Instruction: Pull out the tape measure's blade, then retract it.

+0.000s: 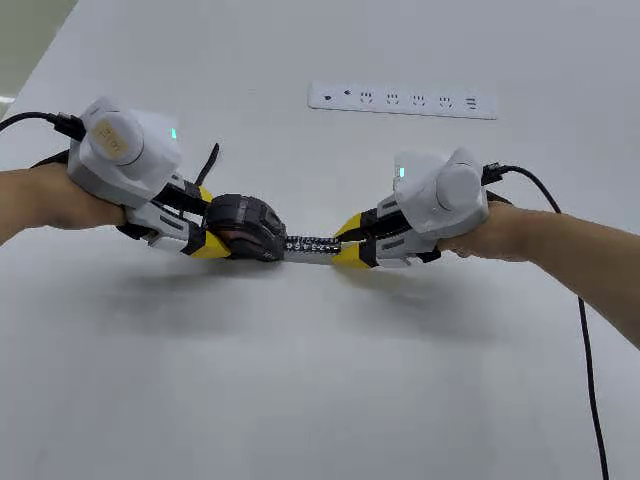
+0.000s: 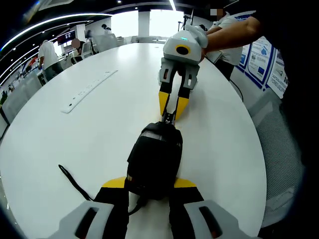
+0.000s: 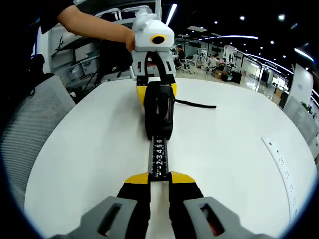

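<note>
Table (image 1: 300,400): white, wide, with a rounded edge in both gripper views; it carries everything below.
Left gripper (image 1: 208,222): at 9 o'clock of the head view, pointing toward 3 o'clock. Its jaws are part-way apart and clamped on the tape measure's case, one yellow tip on each side.
Right gripper (image 1: 348,243): just right of centre in the head view, pointing toward 9 o'clock and facing the left gripper. Its jaws are almost together, pinching the free end of the blade.
Power strip (image 1: 402,100): white, flat on the table at 12 to 1 o'clock, well apart from both grippers.
Tape measure (image 1: 245,228): black case between the left jaws, just left of centre, low over the table; contact with the table cannot be told.
Cable (image 1: 585,330): black, runs from the right gripper toward 5 o'clock.
Strap (image 1: 208,160): black, trails from the case toward 11 o'clock.
Blade (image 1: 312,245): a short length is out, straight from the case toward 3 o'clock; digits 2 to 6 read in the right gripper view.
</note>
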`<action>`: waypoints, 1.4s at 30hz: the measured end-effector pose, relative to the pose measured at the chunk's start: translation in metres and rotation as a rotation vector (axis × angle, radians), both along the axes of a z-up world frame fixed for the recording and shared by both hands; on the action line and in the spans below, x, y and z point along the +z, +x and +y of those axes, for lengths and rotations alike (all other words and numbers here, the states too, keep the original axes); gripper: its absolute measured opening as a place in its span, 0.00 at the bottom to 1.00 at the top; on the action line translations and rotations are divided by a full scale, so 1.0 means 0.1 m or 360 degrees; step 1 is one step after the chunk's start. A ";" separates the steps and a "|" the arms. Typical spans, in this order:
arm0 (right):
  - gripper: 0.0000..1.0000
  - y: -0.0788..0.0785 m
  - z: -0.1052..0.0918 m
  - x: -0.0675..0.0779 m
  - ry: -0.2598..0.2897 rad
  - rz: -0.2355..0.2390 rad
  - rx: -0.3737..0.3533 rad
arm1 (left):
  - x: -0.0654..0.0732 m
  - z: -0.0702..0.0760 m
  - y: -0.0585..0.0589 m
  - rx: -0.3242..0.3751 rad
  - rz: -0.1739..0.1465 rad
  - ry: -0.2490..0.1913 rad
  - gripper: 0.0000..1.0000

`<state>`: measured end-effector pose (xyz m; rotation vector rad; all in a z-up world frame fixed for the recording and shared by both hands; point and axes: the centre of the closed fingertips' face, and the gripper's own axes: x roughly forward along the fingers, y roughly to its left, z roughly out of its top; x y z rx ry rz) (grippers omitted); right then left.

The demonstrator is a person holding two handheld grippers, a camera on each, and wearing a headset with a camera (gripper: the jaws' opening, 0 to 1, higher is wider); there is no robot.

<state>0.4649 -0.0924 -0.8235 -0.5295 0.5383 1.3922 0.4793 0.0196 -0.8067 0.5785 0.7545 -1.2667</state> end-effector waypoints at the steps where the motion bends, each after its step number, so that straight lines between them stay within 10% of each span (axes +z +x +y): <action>1: 0.11 0.00 -0.01 0.00 0.0000 -0.0001 0.0000 | 0.00 0.00 0.00 0.0000 -0.0001 0.0000 0.28; 42: 0.11 -0.02 -0.44 -0.01 -0.0015 0.0047 -0.0016 | -0.01 -0.01 0.01 0.0005 0.0004 -0.0008 0.28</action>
